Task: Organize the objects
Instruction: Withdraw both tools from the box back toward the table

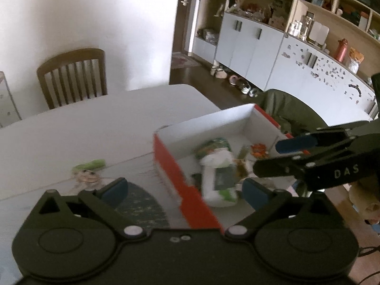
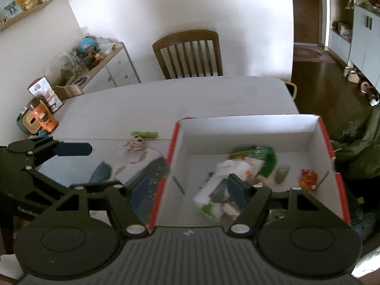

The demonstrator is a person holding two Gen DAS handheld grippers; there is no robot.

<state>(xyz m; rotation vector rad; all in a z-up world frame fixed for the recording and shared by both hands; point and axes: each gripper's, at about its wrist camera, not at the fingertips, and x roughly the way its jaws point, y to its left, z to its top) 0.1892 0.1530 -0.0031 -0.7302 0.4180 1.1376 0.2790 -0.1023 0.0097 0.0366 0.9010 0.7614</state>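
Both grippers wide open, empty. Left gripper (image 1: 182, 190) straddles red box (image 1: 173, 166) wall; right gripper (image 2: 182, 190) over box. Frog toy (image 1: 86, 177) and green tube (image 1: 91, 164) lie on table (image 1: 95, 123) beyond, left of box, tube's long axis sideways; left gripper probably nearer.

The left claw (image 1: 182, 188) is held with its blue-padded fingers (image 1: 114, 190) spread wide apart, and nothing is gripped between them. The right claw (image 2: 187, 188) is likewise held wide open and empty, its fingers (image 2: 235, 192) angled forward and downward. In the left wrist view, the right claw (image 1: 273, 156) is seen reaching in from the right, its two fingers parted. In the right wrist view, the left claw is seen at the left edge, one blue finger pointing right.
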